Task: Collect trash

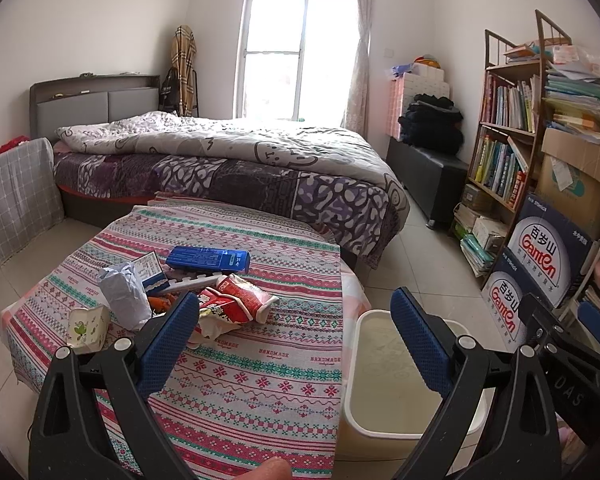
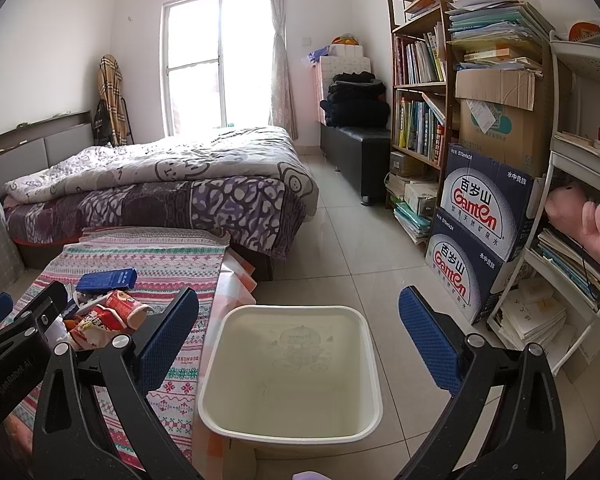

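Observation:
A pile of trash lies on the low table with the patterned cloth [image 1: 260,380]: a blue box [image 1: 208,259], a crumpled red snack wrapper [image 1: 236,304], a grey plastic bag [image 1: 124,296], a paper cup [image 1: 88,326] and a small white-and-blue carton [image 1: 150,272]. My left gripper [image 1: 296,332] hovers open just short of the pile, holding nothing. A cream bin [image 2: 292,364] stands empty on the floor right of the table. My right gripper [image 2: 300,336] hangs open above the bin, also holding nothing. The red wrapper [image 2: 112,312] and blue box [image 2: 106,280] show at the left of the right wrist view.
A bed [image 1: 220,160] with a grey quilt lies behind the table. A bookshelf [image 2: 420,100] and stacked water cartons [image 2: 476,232] line the right wall beside a white rack [image 2: 572,200]. A black bench [image 2: 356,152] stands near the window. Tiled floor runs between bed and shelves.

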A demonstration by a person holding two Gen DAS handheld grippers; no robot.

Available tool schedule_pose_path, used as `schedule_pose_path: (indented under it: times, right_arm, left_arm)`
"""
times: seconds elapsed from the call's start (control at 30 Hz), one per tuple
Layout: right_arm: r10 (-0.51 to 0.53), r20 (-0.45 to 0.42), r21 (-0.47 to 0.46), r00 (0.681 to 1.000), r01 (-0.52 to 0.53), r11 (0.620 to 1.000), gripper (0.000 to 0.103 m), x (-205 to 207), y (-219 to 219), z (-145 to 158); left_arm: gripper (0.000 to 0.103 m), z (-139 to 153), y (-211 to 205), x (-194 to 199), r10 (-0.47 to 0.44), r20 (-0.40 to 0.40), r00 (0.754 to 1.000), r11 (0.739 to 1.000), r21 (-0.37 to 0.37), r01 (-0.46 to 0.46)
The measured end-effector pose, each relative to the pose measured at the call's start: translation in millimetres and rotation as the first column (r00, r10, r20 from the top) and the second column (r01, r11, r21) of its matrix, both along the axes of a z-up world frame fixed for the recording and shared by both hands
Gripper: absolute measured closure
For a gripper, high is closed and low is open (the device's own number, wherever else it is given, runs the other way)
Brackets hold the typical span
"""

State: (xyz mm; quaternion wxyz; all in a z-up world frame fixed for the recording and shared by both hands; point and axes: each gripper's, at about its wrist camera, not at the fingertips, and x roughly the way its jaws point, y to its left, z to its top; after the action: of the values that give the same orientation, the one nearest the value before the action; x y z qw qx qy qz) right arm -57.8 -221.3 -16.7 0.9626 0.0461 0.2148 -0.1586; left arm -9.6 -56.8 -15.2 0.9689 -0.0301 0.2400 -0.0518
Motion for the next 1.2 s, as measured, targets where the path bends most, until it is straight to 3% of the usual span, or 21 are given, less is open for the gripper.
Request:
schedule_pose_path:
  times: [0.3,0.43,0.57,0.7,0.83,1.0,1.03,1.2]
  right_arm:
    - [0.017,-0.052,0.064,0.998,-0.014,0.998,0.007,10.4,5.5,-5.7]
    - [0.078,-0.111,0.119,0.991,-0.065,0.991,0.007,32.0,20.5,-1.8]
    - [0.175,-0.195,0.192,0.965,-0.138,0.972,0.007,65.7,44.7,-1.1]
    - [0.29,-0.283,0.269,0.914,-0.215,0.939,0.007,100.8,74.5,-9.0]
    - [0.356,-0.336,0.304,0.872,-0.258,0.917,0.007,123.0,99.7,-23.0]
    - [0.422,-0.382,0.338,0.822,-0.3,0.892,0.007,150.3,124.8,-47.8]
    - [0.432,-0.39,0.345,0.813,-0.305,0.887,0.007,154.8,128.2,-52.6]
    - [0.482,-0.402,0.37,0.779,-0.343,0.863,0.007,181.3,154.3,-68.8]
  left_arm:
    - [0.009,-0.7,18.8,10.4,0.039,-0.03,0.999,0.999,-0.013,-0.039]
    - [0.009,-2.0,40.1,32.8,0.109,-0.113,0.988,0.994,0.007,-0.109]
    - [0.007,-8.7,75.5,55.6,0.208,-0.198,0.958,0.978,0.018,-0.208]
    - [0.007,-23.7,114.7,80.7,0.291,-0.315,0.903,0.956,0.066,-0.285]
    - [0.007,-49.6,157.4,105.1,0.302,-0.488,0.819,0.949,0.069,-0.309]
    - [0.007,-75.8,191.3,124.6,0.317,-0.581,0.749,0.947,0.148,-0.286]
    - [0.007,-82.8,201.5,127.9,0.327,-0.605,0.726,0.943,0.155,-0.295]
    - [0.007,-116.7,249.6,138.0,0.32,-0.721,0.615,0.923,0.09,-0.374]
